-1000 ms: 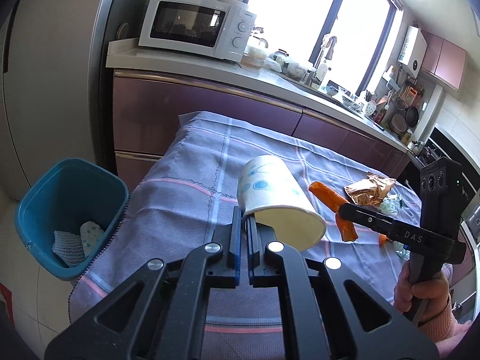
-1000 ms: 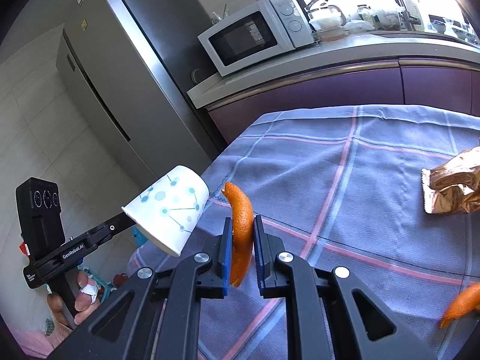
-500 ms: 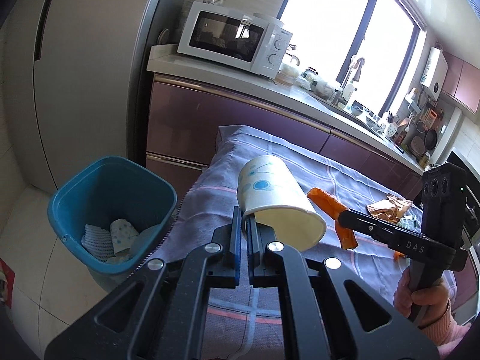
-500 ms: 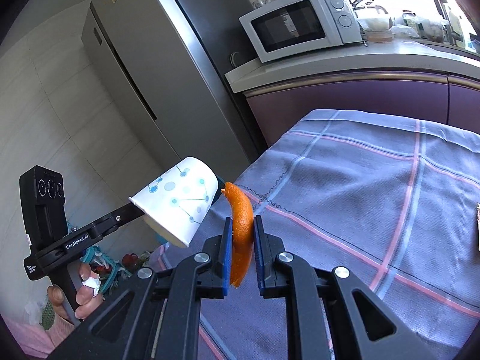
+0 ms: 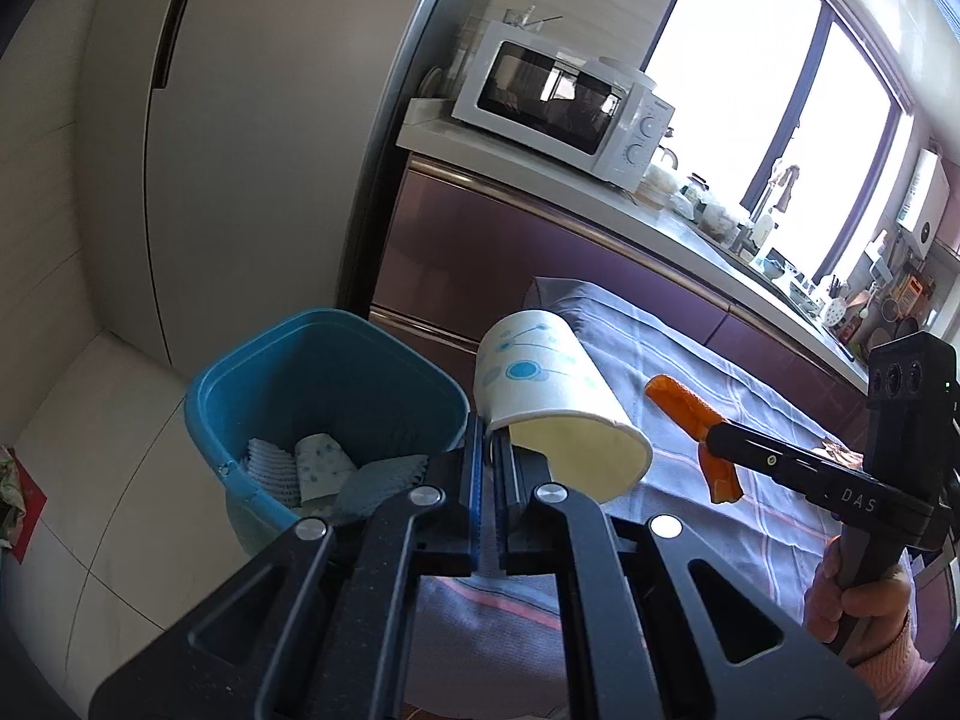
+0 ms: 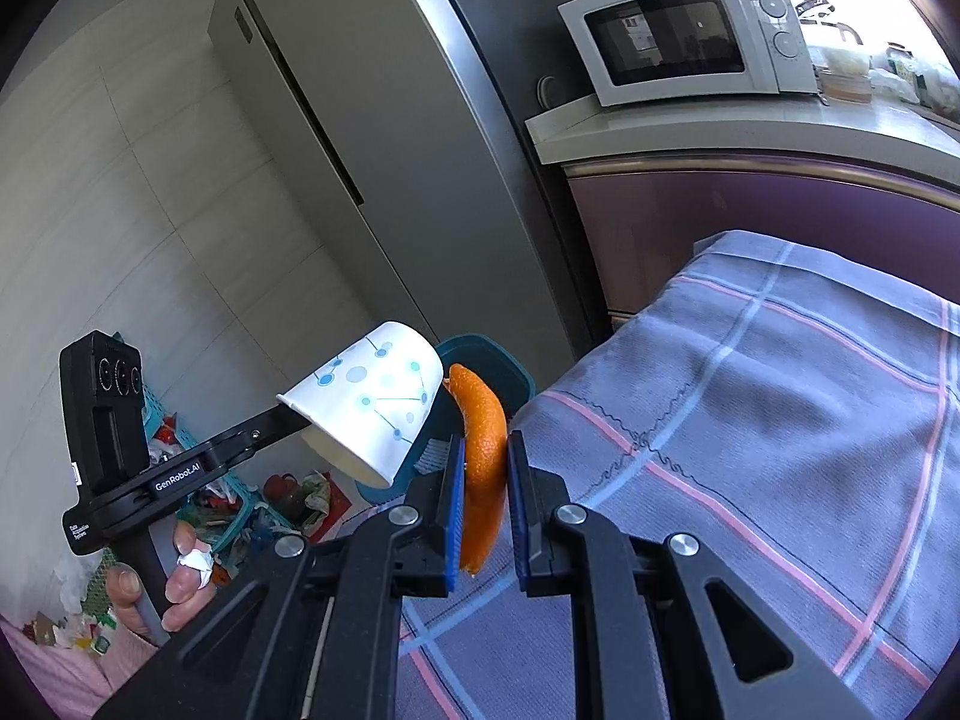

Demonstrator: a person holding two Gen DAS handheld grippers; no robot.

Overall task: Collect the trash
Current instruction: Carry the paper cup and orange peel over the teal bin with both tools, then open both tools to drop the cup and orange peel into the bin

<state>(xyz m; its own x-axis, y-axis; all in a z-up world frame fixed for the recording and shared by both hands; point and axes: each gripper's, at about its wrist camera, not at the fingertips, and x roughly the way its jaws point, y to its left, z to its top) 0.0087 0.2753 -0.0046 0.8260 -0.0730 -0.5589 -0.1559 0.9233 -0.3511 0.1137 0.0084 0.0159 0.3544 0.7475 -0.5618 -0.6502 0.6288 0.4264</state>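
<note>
My left gripper [image 5: 493,456] is shut on the rim of a white paper cup [image 5: 552,402] with blue dots and holds it in the air beside the table's left end, next to the blue trash bin [image 5: 324,384]. The cup also shows in the right wrist view [image 6: 366,408]. My right gripper [image 6: 485,480] is shut on a strip of orange peel [image 6: 483,450] and holds it above the table's left edge, just right of the cup. The peel also shows in the left wrist view [image 5: 690,414]. The bin [image 6: 492,366] lies behind them.
The bin holds crumpled paper and a cup [image 5: 318,462]. The table has a blue-grey checked cloth [image 6: 780,420]. A fridge [image 6: 372,120] and a purple counter with a microwave [image 5: 564,102] stand behind. Baskets of clutter [image 6: 228,492] sit on the floor at left.
Both grippers have moved left with the cup and the peel, from over the table toward its left end. The bin is now closer and larger in view.
</note>
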